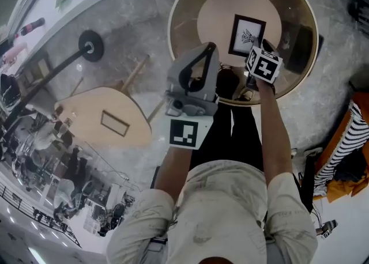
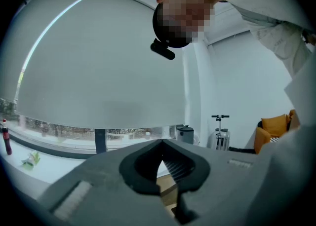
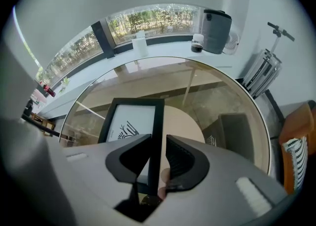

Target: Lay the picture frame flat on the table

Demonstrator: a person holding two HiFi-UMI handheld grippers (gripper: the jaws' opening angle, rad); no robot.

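Observation:
The black picture frame with a white mat and a line drawing lies on the round glass table, face up. In the right gripper view the frame has its right edge between my right gripper's jaws, with a narrow gap on the right-hand side, so the pads do not squeeze it. My right gripper hangs over the frame's near right corner. My left gripper is held up over the table's near rim, pointing upward. Its jaws meet at the tips with nothing between them.
A beige side table with a small frame on it stands to the left. A black lamp base sits beyond it. An orange chair with striped cloth is at the right. A dark box shows beneath the glass.

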